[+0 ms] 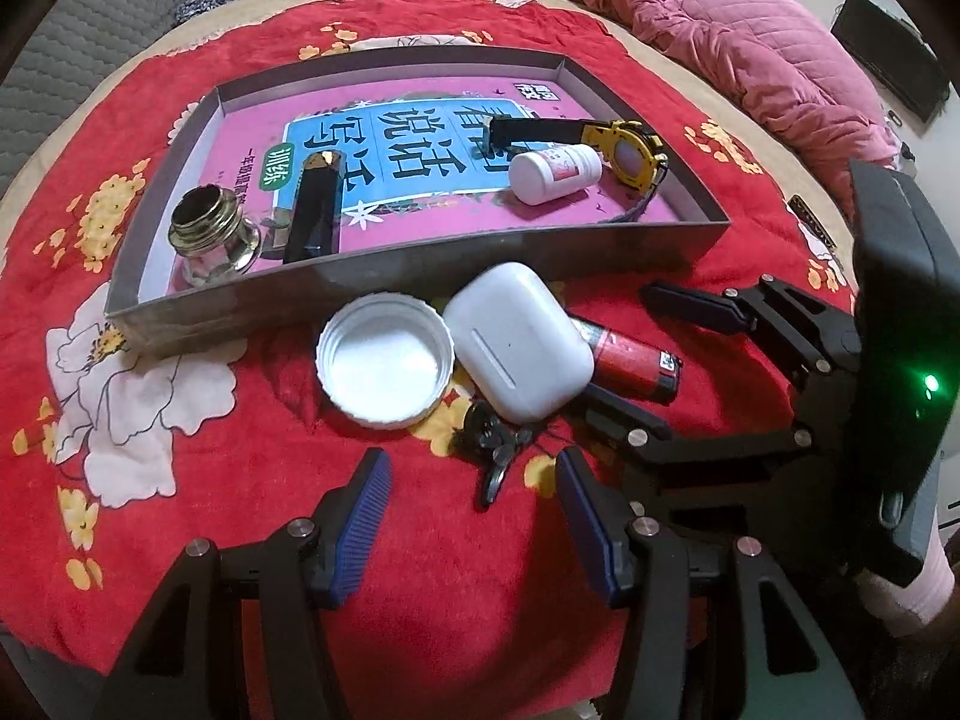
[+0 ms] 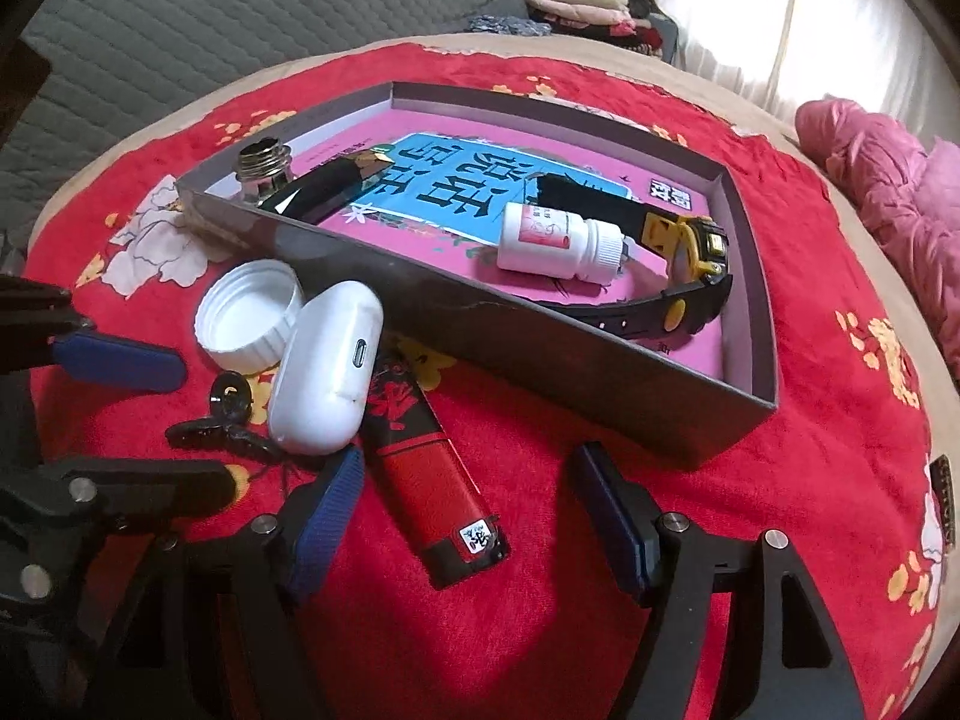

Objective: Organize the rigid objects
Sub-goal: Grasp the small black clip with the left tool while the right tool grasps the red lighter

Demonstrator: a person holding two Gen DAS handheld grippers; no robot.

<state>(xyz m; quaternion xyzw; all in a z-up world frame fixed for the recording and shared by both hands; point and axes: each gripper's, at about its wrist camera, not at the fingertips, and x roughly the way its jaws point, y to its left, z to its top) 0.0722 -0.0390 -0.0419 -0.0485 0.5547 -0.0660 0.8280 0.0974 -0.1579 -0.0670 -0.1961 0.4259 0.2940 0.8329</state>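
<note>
Between the spread right tool (image 2: 465,516) fingers, red lighter (image 2: 432,480), untouched

1. We see our left claw (image 1: 474,519): black linkage arms, silver round pins, ribbed blue pads (image 1: 360,531).
2. Our right claw (image 2: 465,516) matches, black with blue pads.
3. Its housing shows a green light (image 1: 931,384) and a pink sleeve (image 1: 912,591).
</note>
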